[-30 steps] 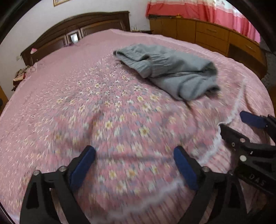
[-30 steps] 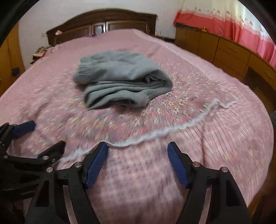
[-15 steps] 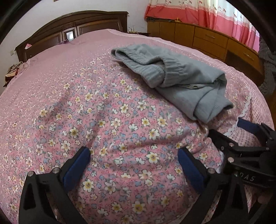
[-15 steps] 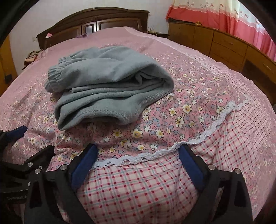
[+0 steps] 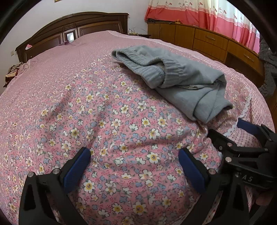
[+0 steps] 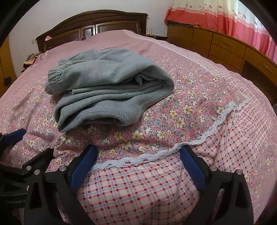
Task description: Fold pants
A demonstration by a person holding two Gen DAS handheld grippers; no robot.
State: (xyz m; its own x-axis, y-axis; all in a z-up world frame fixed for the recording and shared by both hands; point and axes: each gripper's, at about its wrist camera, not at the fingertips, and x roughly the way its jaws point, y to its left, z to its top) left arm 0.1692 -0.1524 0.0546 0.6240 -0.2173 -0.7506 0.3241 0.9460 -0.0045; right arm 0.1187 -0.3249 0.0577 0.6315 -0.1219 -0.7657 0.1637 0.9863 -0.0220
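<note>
On the flowered bedspread (image 6: 187, 110), just beyond both wide-open, empty grippers (image 5: 135, 166) (image 6: 138, 166), the grey pants (image 6: 107, 90) are seen bundled; soft, probably light fleece, best taken at the stitched near hem.

The pants (image 6: 107, 88) are plain blue-grey fleece. The bedspread (image 5: 107, 124) is pink with white, yellow-centred flowers and small blue blossoms; its border (image 6: 138, 190) is a red-and-blue check on pale pink, edged with white lace (image 6: 199, 140). The headboard (image 6: 91, 26) is dark brown wood, the cabinets (image 6: 223, 46) honey brown, the curtains (image 5: 199, 15) coral-striped cream. Gripper pads (image 6: 83, 166) are blue on black frames.
</note>
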